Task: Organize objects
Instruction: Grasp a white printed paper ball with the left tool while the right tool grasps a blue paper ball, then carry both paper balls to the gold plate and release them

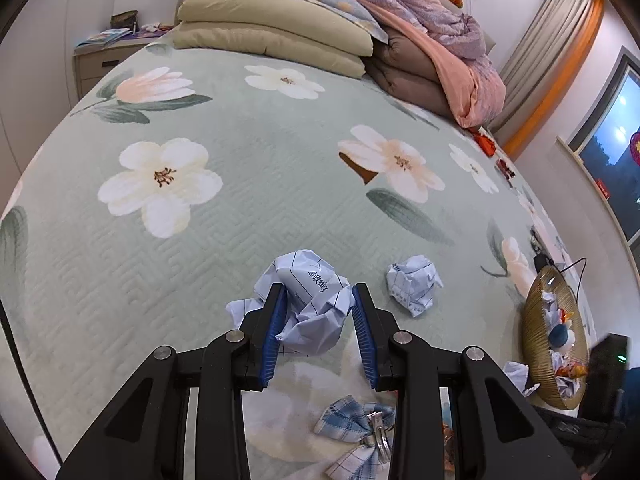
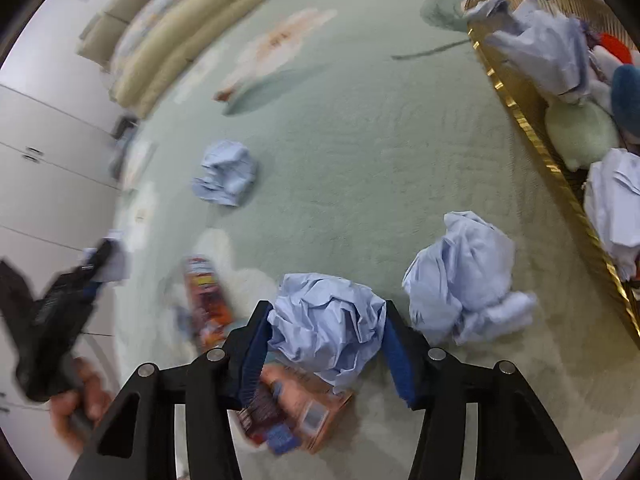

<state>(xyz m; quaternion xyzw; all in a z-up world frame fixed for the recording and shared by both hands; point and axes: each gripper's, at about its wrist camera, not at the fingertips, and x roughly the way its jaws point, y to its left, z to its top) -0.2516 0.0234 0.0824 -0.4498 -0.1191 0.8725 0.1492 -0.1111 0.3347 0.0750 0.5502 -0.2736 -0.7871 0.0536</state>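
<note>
My left gripper [image 1: 318, 294] is shut on a crumpled paper ball [image 1: 312, 300] with printed writing, just above the floral bedspread [image 1: 200, 280]. Another paper ball [image 1: 414, 284] lies to its right. My right gripper [image 2: 326, 320] is shut on a crumpled pale blue paper ball [image 2: 328, 328], held over the bed. A second paper ball [image 2: 464, 276] lies right of it, a third [image 2: 226, 172] farther left. The gold basket [image 2: 532, 132] at right holds paper balls and plush toys; it also shows in the left wrist view [image 1: 536, 320]. The left gripper [image 2: 60, 300] appears blurred at the left edge of the right wrist view.
A blue plaid bow clip [image 1: 360, 436] lies under my left gripper. An orange snack packet [image 2: 206, 292] and a printed box [image 2: 296, 408] lie by my right gripper. Pillows [image 1: 272, 32] and folded quilts [image 1: 432, 40] are at the headboard, a nightstand [image 1: 100, 60] to the left.
</note>
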